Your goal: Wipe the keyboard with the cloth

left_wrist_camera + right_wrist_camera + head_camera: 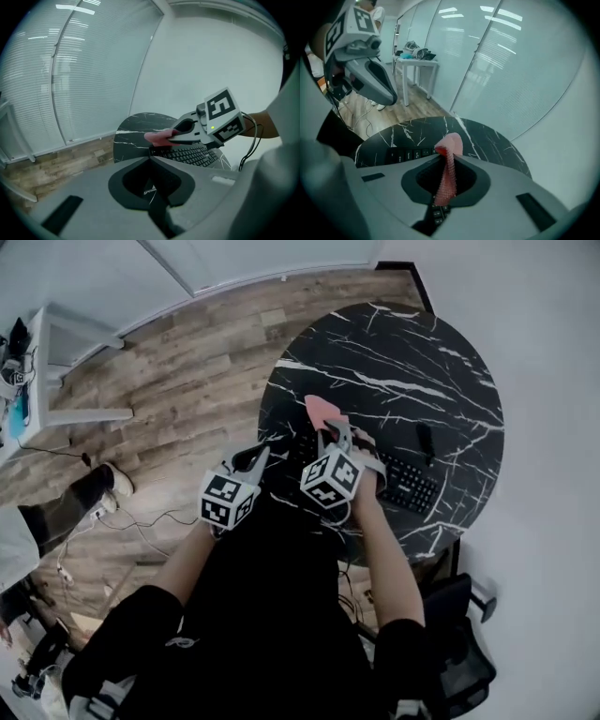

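**Pink cloth pinched over the keyboard's left end**

At the near edge of the round table (422, 352), a slab of black marble-look stone veined in white, lies a flat black keyboard (410, 486). Its long axis runs slantwise in the head view, from upper left to lower right, close along the table's curved rim. A small dark oblong thing (425, 440) sits just beyond it.

The right gripper (449, 154) has its grey jaws pressed together on the cloth (448, 174). The cloth is a soft pink fabric with a fine waffle texture, gathered into a narrow strip. The strip runs lengthwise along the jaws and ends past their tips in a rounded, folded lobe. The lobe points away from the person, across the table. From the left gripper's view, the cloth hangs over the keyboard's left end; whether it touches the keys I can't make out.

The left gripper (151, 158) is off to the side of the table, its jaws closed against each other with nothing between them.

Wood-grain planks cover the floor (187, 362).
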A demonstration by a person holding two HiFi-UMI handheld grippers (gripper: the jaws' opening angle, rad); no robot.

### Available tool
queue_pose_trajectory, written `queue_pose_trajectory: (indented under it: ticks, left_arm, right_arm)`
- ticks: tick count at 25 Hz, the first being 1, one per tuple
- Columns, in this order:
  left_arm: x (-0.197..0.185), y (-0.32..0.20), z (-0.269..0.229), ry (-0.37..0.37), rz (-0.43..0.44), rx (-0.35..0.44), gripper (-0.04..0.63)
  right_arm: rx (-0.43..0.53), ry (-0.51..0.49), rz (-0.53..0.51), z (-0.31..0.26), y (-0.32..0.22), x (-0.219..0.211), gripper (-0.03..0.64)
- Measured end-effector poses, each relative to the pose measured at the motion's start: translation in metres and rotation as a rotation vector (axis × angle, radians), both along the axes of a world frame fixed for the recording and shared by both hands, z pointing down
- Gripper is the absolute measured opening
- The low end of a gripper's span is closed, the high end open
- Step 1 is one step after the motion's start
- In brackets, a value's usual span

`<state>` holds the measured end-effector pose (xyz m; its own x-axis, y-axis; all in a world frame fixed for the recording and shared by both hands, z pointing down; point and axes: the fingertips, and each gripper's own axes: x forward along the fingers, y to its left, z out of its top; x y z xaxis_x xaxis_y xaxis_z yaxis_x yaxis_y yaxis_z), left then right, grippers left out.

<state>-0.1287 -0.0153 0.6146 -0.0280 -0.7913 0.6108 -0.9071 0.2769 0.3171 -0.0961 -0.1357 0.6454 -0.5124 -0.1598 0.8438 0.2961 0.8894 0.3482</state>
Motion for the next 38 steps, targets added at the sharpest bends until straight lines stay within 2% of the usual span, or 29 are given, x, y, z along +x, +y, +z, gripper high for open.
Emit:
queue_pose_trajectory:
  ticks: [5,8,11,14,18,30,38]
  left_arm:
    - [0.002,0.022,0.011,0.032,-0.021,-0.011,-0.002]
    - [-0.005,0.040,0.019,0.044,-0.062,-0.029,-0.002]
    - [-0.008,0.053,0.024,0.034,-0.062,-0.048,-0.002]
    - [-0.009,0.058,0.026,0.036,-0.044,-0.053,-0.002]
    - [-0.011,0.059,0.027,0.029,-0.014,-0.053,-0.002]
    - [0.003,0.052,0.030,0.029,0.098,-0.051,-0.002]
    - [0.016,0.048,0.030,0.022,0.174,-0.043,-0.002]
  right_arm:
    - [-0.053,0.143,-0.014,0.039,0.015,0.003,0.018]
    - [-0.066,0.165,0.003,0.048,0.016,0.002,0.018]
    - [-0.128,0.182,0.033,0.051,0.024,0.004,0.028]
    - [-0.168,0.206,0.032,0.053,0.035,0.011,0.028]
    - [-0.175,0.231,0.016,0.054,0.052,0.024,0.026]
    - [-0.243,0.243,0.091,0.060,0.096,0.063,0.025]
    - [-0.244,0.269,0.104,0.074,0.121,0.083,0.023]
